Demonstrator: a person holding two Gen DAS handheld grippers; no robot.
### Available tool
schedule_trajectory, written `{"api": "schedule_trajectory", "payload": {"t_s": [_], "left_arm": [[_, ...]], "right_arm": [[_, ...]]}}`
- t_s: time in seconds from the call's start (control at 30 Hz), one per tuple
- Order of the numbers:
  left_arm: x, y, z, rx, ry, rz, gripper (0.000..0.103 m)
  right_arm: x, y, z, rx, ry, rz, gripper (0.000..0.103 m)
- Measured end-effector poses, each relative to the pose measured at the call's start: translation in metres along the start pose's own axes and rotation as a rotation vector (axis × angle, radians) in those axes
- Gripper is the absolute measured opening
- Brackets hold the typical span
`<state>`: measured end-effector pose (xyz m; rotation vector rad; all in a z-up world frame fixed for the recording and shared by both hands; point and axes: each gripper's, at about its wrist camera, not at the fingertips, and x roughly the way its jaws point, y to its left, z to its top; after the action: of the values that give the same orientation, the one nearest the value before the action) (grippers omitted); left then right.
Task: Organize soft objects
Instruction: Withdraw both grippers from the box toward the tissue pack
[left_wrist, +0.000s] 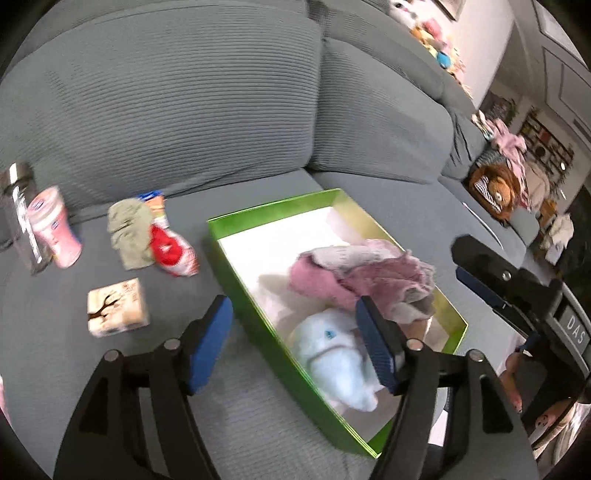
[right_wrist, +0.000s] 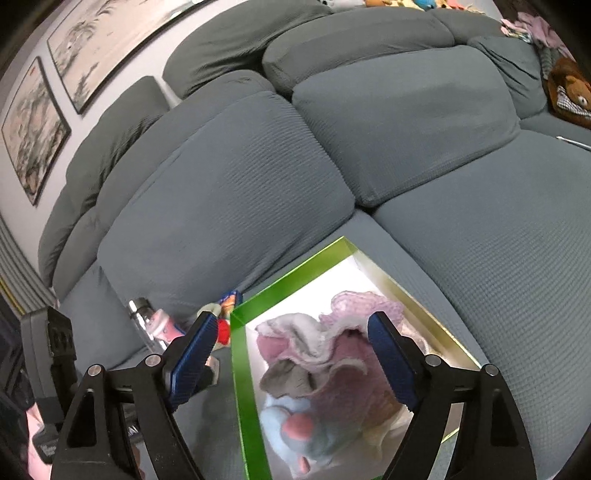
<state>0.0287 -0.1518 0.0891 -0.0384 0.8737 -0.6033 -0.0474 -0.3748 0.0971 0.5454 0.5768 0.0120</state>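
A green box (left_wrist: 236, 258) lies on the grey sofa seat and holds a pink cloth (left_wrist: 369, 280) and a pale blue plush toy (left_wrist: 332, 354). My left gripper (left_wrist: 295, 339) is open and empty, straddling the box's near left wall. An olive green cloth (left_wrist: 129, 232) and a red and white soft item (left_wrist: 171, 251) lie on the seat left of the box. In the right wrist view my right gripper (right_wrist: 291, 354) is open and empty above the box (right_wrist: 243, 369), over the pink cloth (right_wrist: 325, 354) and the blue plush (right_wrist: 295, 428).
A pink cup (left_wrist: 55, 225), a clear bottle (left_wrist: 22, 214) and a small beige carton (left_wrist: 116, 308) stand on the seat at the left. The sofa backrest (left_wrist: 184, 110) rises behind. A brown plush (left_wrist: 495, 188) and more toys sit at the far right.
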Motion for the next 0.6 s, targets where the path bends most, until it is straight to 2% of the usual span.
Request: {"api": "schedule_trajectory", "payload": {"t_s": [0.1, 0.23, 0.5, 0.6], "left_arm": [[-0.013, 0.014, -0.005, -0.034, -0.018, 0.012, 0.077], [-0.027, 0.034, -0.013, -0.068, -0.027, 0.051, 0.082], [-0.051, 0.087, -0.036, -0.147, -0.034, 0.134, 0.084], [-0.06, 0.109, -0.049, -0.177, -0.029, 0.17, 0.084]], "right_arm": [[0.007, 0.006, -0.002, 0.006, 0.057, -0.014, 0.084], [0.013, 0.015, -0.006, -0.008, 0.087, -0.015, 0.084], [0.006, 0.049, -0.014, -0.112, 0.055, 0.016, 0.085], [0.005, 0.067, -0.019, -0.161, 0.038, 0.035, 0.096]]}}
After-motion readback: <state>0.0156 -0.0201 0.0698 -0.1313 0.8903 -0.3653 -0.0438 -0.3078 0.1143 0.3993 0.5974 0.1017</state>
